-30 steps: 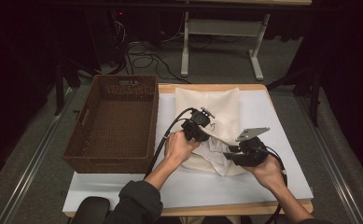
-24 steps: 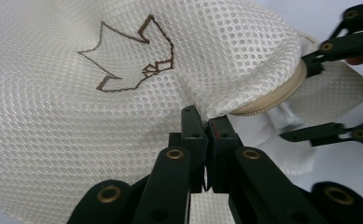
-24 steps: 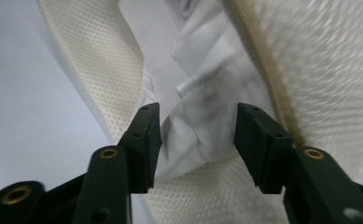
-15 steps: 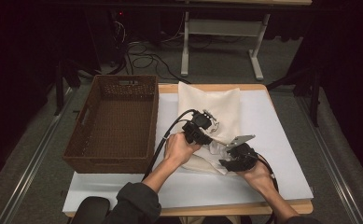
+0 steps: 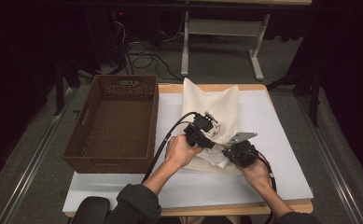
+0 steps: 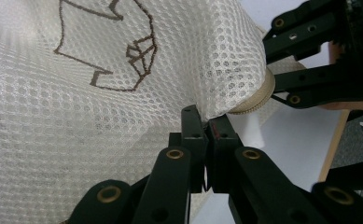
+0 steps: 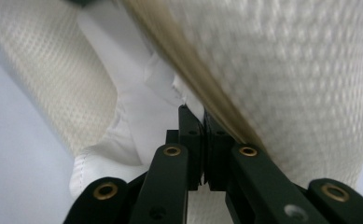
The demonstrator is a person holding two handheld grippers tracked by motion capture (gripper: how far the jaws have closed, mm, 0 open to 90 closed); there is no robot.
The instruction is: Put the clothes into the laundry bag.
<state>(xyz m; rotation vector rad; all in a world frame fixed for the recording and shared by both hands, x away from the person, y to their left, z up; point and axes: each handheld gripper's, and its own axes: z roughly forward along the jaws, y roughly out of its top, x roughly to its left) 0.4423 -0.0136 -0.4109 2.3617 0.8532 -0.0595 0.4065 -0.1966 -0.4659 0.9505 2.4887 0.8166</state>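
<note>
- Closest to the person, the right gripper (image 5: 229, 152) has just snapped its jaws together on the near edge of the mesh laundry bag (image 5: 219, 109), right by the tan trim band (image 7: 202, 93) and some white cloth (image 7: 137, 126) poking out of the opening.
- Just beyond it, the left gripper (image 5: 206, 133) is clamped tight on the same mesh a bit farther up. So both hands pinch the near end, almost touching.
- The bag's long axis runs away from the grippers toward the far edge of the white table (image 5: 282, 140).
- The wicker basket (image 5: 114, 122) sits well off to the left, nearer the left hand, so I guess a sideways carry comes next.
</note>
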